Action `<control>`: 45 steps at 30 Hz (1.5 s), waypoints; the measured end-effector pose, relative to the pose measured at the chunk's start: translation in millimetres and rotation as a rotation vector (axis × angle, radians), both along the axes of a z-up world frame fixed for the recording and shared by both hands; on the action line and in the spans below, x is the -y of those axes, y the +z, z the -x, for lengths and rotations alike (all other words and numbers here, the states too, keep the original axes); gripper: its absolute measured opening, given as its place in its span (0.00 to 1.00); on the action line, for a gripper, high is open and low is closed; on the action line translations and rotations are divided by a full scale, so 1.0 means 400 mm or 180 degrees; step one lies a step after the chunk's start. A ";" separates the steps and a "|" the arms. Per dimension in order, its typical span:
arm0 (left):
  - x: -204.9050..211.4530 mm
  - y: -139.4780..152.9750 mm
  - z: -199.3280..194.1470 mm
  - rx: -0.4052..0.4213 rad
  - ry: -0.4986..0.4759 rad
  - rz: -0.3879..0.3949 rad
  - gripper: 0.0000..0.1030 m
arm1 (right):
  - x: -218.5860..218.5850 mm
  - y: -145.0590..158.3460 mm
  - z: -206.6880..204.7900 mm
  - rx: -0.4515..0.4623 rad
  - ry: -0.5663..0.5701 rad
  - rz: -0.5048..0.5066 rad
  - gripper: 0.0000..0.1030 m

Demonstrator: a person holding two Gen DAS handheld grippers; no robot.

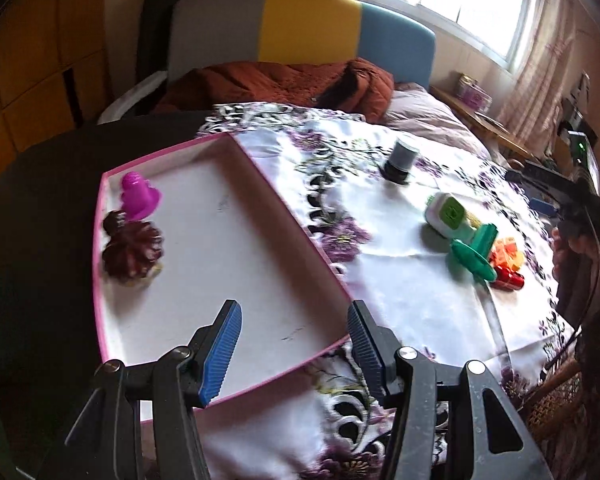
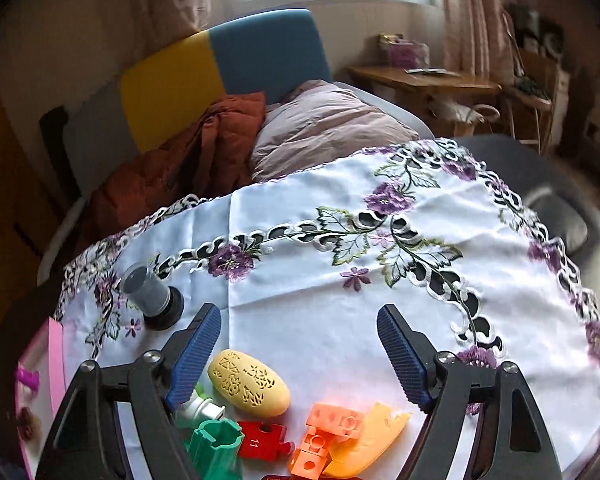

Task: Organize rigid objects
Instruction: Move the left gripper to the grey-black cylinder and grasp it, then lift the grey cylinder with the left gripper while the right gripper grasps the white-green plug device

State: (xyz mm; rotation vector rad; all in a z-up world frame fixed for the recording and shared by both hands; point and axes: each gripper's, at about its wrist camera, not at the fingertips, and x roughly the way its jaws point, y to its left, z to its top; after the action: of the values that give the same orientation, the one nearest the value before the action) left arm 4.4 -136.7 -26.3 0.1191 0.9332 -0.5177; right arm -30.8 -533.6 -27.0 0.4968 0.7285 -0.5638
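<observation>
A pink-rimmed white tray (image 1: 284,196) lies on the left of the flowered tablecloth (image 1: 412,304). In its far left corner sit a magenta toy (image 1: 139,196) and a dark maroon flower-shaped piece (image 1: 132,250). My left gripper (image 1: 294,308) hangs open over the tray's near corner with nothing between its pads. My right gripper (image 2: 298,312) stands open above a cluster of toys: a yellow patterned oval (image 2: 250,386), orange blocks (image 2: 328,436), a yellow-orange shell piece (image 2: 372,436), a red puzzle piece (image 2: 262,444) and a green plastic part (image 2: 216,448). A grey cylinder on a black base (image 2: 152,292) stands apart to their left.
The cloth covers a round dark table (image 1: 40,208). Behind it is a bed with a rust-coloured jacket (image 1: 284,84), a pillow (image 2: 324,128) and a grey, yellow and blue headboard (image 1: 308,26). A wooden desk (image 2: 424,78) stands by the window. A hand (image 1: 568,240) shows at the right edge.
</observation>
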 end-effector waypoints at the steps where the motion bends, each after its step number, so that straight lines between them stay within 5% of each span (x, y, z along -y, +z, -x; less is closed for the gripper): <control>1: 0.015 0.000 0.002 0.0000 -0.0056 -0.0011 0.54 | 0.004 0.000 0.004 0.0006 -0.0035 -0.0028 0.81; 13: 0.184 -0.015 -0.051 -0.0299 -0.0430 0.0115 0.54 | 0.028 -0.014 0.019 0.0027 -0.0160 -0.0259 0.83; 21: 0.354 0.015 -0.161 -0.0124 -0.0598 0.0041 0.63 | 0.021 -0.009 0.016 0.0113 -0.0051 -0.0349 0.84; 28: 0.517 -0.010 -0.266 0.0005 -0.0773 -0.0065 0.63 | 0.034 -0.014 0.017 0.0183 -0.0032 -0.0515 0.85; 31: 0.582 -0.031 -0.307 0.0048 -0.0850 -0.0168 0.72 | 0.042 -0.021 0.017 0.0203 -0.0037 -0.0609 0.85; 40: 0.682 -0.100 -0.421 0.0041 -0.0782 -0.0248 0.79 | 0.049 -0.027 0.015 0.0244 -0.0023 -0.0731 0.85; 41: 0.689 -0.109 -0.428 0.0045 -0.0777 -0.0286 0.75 | 0.049 -0.027 0.014 0.0240 -0.0019 -0.0730 0.85; 42: 0.693 -0.120 -0.438 0.0038 -0.0759 -0.0297 0.52 | 0.049 -0.029 0.012 0.0230 -0.0013 -0.0726 0.85; 43: 0.690 -0.133 -0.450 -0.0052 -0.0755 -0.0238 0.44 | 0.048 -0.030 0.010 0.0216 -0.0006 -0.0723 0.85; 45: 0.666 -0.132 -0.458 -0.0114 -0.0670 -0.0088 0.43 | 0.047 -0.033 0.006 0.0192 0.0010 -0.0722 0.85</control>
State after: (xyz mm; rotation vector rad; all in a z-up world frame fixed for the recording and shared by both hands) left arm 187.6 -403.0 -79.1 0.2354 0.9683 -0.7033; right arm -33.4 -552.3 -40.3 0.7202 0.7393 -0.4633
